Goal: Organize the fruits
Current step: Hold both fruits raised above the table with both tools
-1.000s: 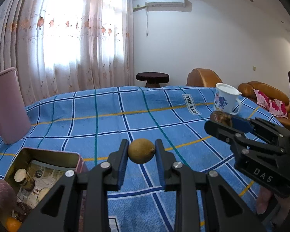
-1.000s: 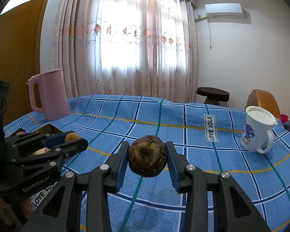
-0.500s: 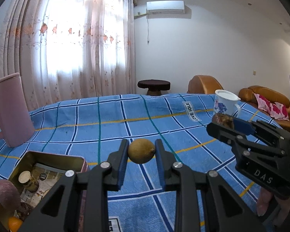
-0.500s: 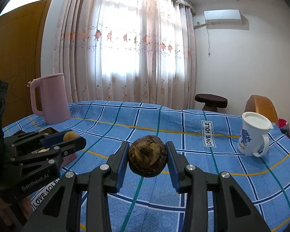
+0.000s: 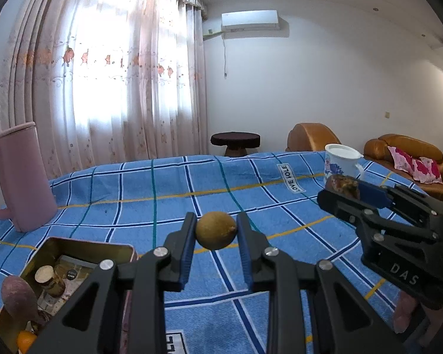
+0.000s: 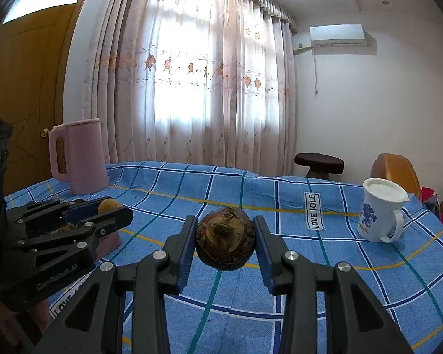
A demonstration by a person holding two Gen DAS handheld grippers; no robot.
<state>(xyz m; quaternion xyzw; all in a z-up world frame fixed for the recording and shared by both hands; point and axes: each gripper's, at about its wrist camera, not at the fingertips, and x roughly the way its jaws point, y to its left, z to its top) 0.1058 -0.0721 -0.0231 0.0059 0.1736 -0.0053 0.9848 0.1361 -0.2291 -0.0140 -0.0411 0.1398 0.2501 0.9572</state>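
My left gripper [image 5: 216, 231] is shut on a small yellow-brown lemon [image 5: 216, 230], held above the blue checked tablecloth. My right gripper [image 6: 225, 243] is shut on a dark brown round fruit [image 6: 225, 243], also held in the air. In the left wrist view the right gripper [image 5: 344, 190] shows at the right with the brown fruit [image 5: 341, 185] at its tips. The right wrist view has the left gripper [image 6: 115, 211] at the left with the lemon [image 6: 109, 206]. An open gold tin box [image 5: 88, 243] lies at the lower left, holding a purple-brown fruit [image 5: 17, 298], an orange [image 5: 26, 339] and a small jar [image 5: 48, 275].
A pink jug [image 5: 17, 177] stands at the far left of the table [image 5: 150, 188]. A white mug with a lid [image 6: 381, 212] stands at the right. Beyond the table are a dark round stool [image 5: 235, 141] and brown sofas [image 5: 398, 150]. A hand [image 5: 404, 314] shows under the right gripper.
Both views have tilted up a little, so the table sits lower in the frames. Both fruits stay clamped in the same way.
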